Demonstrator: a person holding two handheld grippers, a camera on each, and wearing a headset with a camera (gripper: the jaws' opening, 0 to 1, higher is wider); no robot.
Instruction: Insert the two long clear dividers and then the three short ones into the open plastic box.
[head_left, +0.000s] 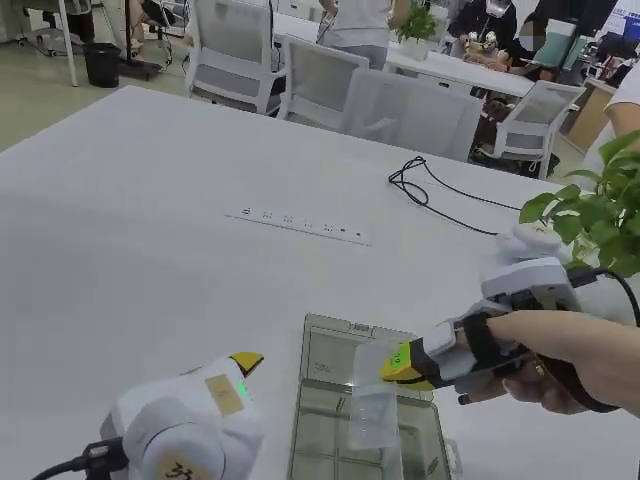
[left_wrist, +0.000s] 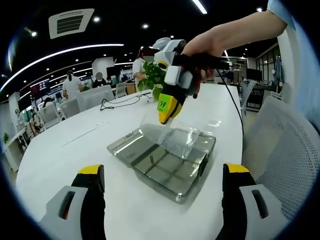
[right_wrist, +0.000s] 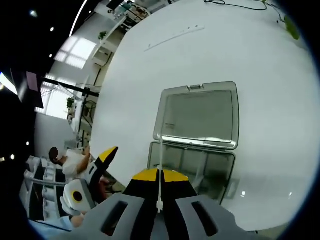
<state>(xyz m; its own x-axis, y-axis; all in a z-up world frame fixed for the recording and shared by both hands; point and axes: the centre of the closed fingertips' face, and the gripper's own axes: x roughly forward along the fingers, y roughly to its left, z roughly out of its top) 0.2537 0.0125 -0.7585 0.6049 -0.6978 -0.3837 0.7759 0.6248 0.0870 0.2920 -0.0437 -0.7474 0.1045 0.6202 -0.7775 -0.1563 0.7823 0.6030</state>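
While the left tongs (left_wrist: 163, 172) hover with jaws wide apart, at 7 o'clock in the head view, the right tongs (head_left: 405, 365) reach in from 3 o'clock, clamped on the top edge of a clear divider (head_left: 375, 405). The sheet hangs upright over the open box (head_left: 300, 425), which sits on the desk (head_left: 150, 200) at 6 o'clock with its lid laid back toward 12. The divider looks light, thin and slick, likely to flex or swivel in a one-point pinch. Holding it mid-edge, as here, should keep it square to the slots.
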